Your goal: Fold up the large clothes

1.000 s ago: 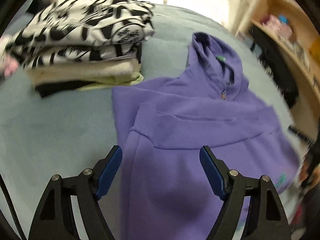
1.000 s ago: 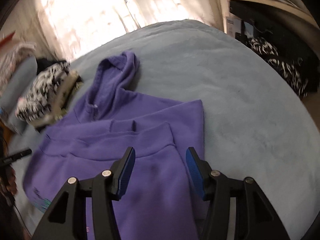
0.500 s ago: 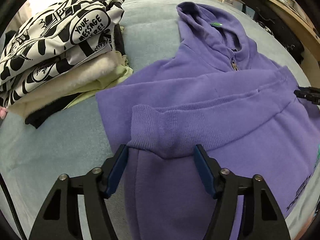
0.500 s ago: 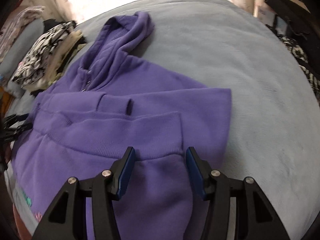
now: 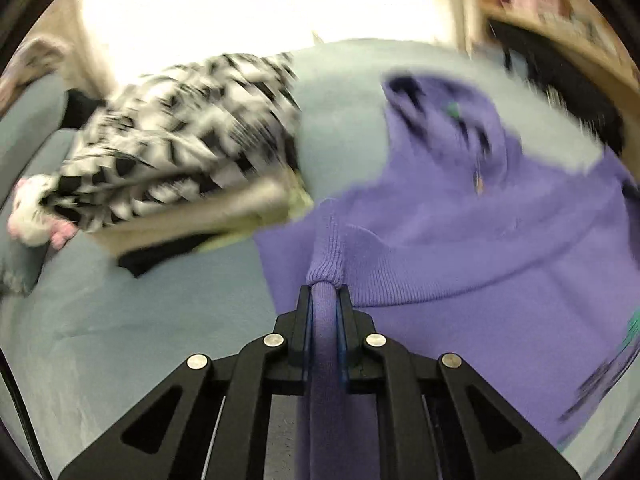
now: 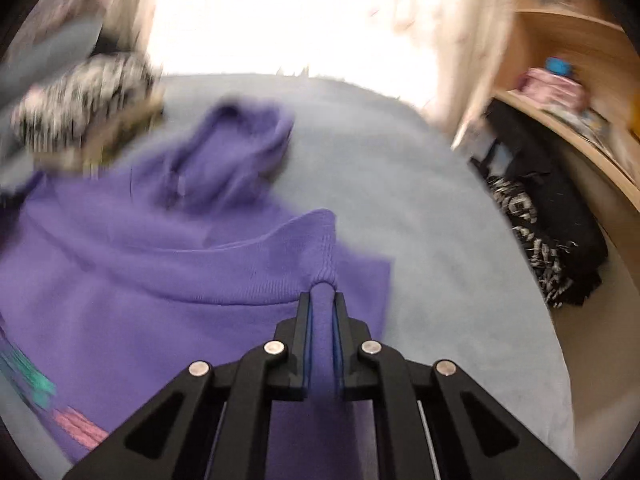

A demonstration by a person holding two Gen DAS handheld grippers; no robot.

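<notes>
A purple hoodie [image 5: 460, 248] lies on the pale blue bed [image 5: 120, 320], hood toward the far side; it also shows in the right wrist view [image 6: 160, 272]. Its ribbed hem is folded up over the body. My left gripper [image 5: 325, 292] is shut on the hem's left corner and lifts it off the bed. My right gripper [image 6: 322, 298] is shut on the hem's right corner, also raised. Both views are blurred by motion.
A stack of folded clothes topped by a black-and-white print [image 5: 176, 152] sits on the bed left of the hoodie, also visible in the right wrist view [image 6: 80, 104]. A dark garment [image 6: 548, 232] and a wooden shelf [image 6: 580, 128] stand beyond the bed's right edge.
Both grippers were open over the ribbed hem; both have now shut on its corners and lifted them. The views have swung upward.
</notes>
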